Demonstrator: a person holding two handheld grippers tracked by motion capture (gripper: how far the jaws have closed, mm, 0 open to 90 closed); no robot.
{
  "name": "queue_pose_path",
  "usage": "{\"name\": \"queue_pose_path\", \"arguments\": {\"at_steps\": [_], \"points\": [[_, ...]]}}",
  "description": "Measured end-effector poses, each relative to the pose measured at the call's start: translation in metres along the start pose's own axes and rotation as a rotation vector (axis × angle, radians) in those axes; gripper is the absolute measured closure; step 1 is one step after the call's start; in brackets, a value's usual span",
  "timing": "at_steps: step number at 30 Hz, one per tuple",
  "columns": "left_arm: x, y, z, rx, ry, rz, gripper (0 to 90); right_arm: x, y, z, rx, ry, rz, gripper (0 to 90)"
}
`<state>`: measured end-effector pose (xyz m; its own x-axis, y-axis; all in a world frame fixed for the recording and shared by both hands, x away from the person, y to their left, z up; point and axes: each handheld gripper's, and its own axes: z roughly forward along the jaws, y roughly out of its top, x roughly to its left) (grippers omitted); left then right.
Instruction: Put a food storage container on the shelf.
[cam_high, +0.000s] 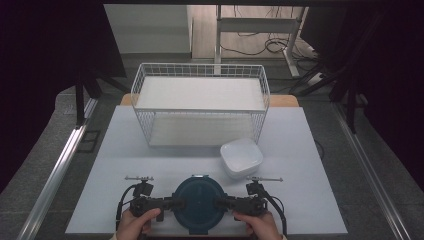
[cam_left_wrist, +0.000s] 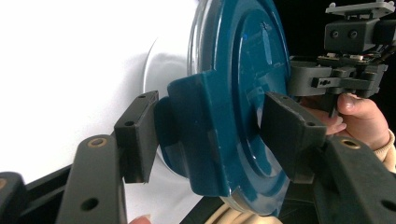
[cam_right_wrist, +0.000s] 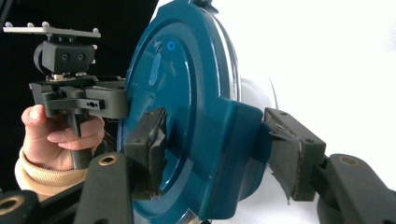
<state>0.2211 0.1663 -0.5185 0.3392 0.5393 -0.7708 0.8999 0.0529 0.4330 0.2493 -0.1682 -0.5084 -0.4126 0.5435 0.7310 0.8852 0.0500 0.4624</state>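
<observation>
Lid, latch tabs at 9 and 3 o'clock: left hand-held gripper and right hand-held gripper bracket them, pads not pressing. Next: close fully on both tabs.

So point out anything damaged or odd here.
The pads of the right claw look torn and frayed, most clearly the one beside the teal lid's clip. Nothing else stands out.
</observation>
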Motion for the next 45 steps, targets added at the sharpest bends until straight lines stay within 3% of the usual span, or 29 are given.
{"name": "queue_pose_path", "arguments": {"at_steps": [9, 27, 31, 42, 45], "points": [[-0.005, 0.000, -0.005, -0.016, 0.017, 0.029, 41.2, 0.006, 0.000, -0.003, -0.007, -0.002, -0.039, 44.0], [-0.015, 0.003, -0.009, -0.032, 0.047, 0.076, 41.3, 0.012, 0.001, -0.004, -0.030, -0.011, -0.070, 44.8], [-0.017, 0.004, -0.010, -0.040, 0.044, 0.084, 41.3, 0.017, 0.003, -0.007, -0.040, -0.020, -0.101, 44.7], [-0.020, 0.013, -0.011, -0.054, 0.053, 0.100, 41.1, 0.018, 0.013, -0.007, -0.048, -0.015, -0.113, 44.7], [-0.023, 0.015, -0.013, -0.061, 0.058, 0.121, 41.2, 0.020, 0.015, -0.009, -0.050, -0.012, -0.124, 44.7]]}}
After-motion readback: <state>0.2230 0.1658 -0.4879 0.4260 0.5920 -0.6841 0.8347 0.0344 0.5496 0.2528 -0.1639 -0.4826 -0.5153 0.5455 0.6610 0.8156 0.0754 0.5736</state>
